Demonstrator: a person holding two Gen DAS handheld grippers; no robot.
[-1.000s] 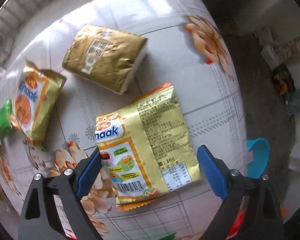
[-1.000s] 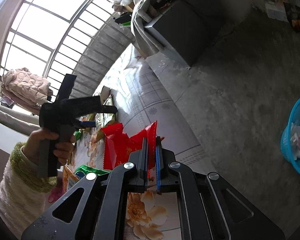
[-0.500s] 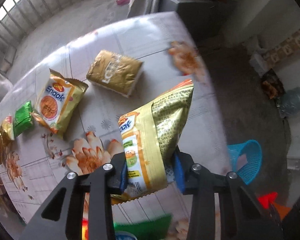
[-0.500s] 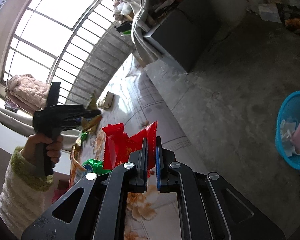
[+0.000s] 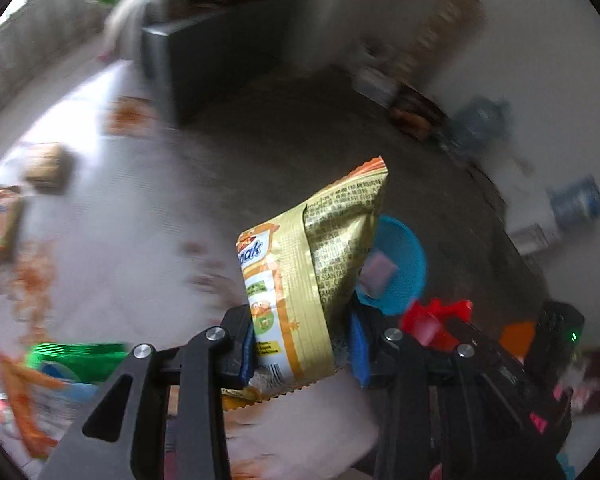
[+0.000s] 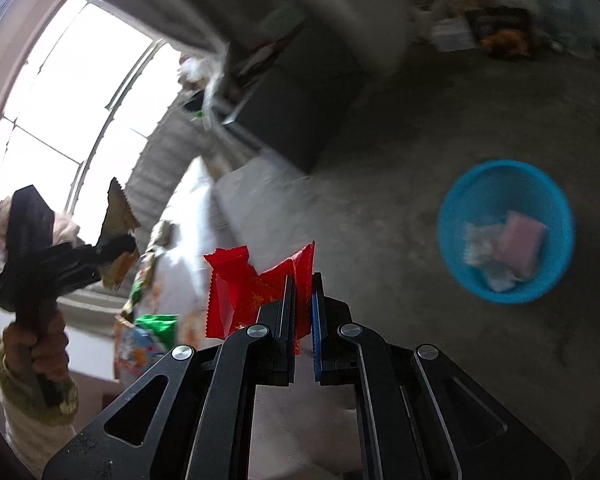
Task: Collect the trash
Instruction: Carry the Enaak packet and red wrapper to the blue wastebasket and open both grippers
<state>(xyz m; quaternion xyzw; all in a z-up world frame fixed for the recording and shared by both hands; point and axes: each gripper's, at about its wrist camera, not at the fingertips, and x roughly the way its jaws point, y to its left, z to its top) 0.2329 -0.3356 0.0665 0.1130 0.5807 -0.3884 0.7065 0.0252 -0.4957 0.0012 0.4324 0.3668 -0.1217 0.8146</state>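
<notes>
While the white flowered surface (image 5: 112,216) blurs along the left, a blue basket (image 6: 504,232) sits on the grey floor (image 6: 380,208) with a few wrappers inside. The left hand-held gripper (image 5: 302,344) pinches a yellow snack bag (image 5: 312,276) upright, lifted off the surface and in front of the basket. The right hand-held gripper (image 6: 303,312) is pressed together on a red wrapper (image 6: 252,284), held in the air.

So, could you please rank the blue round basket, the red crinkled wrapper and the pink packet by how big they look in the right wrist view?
1. Blue round basket
2. Red crinkled wrapper, though nearer the camera
3. Pink packet
</notes>
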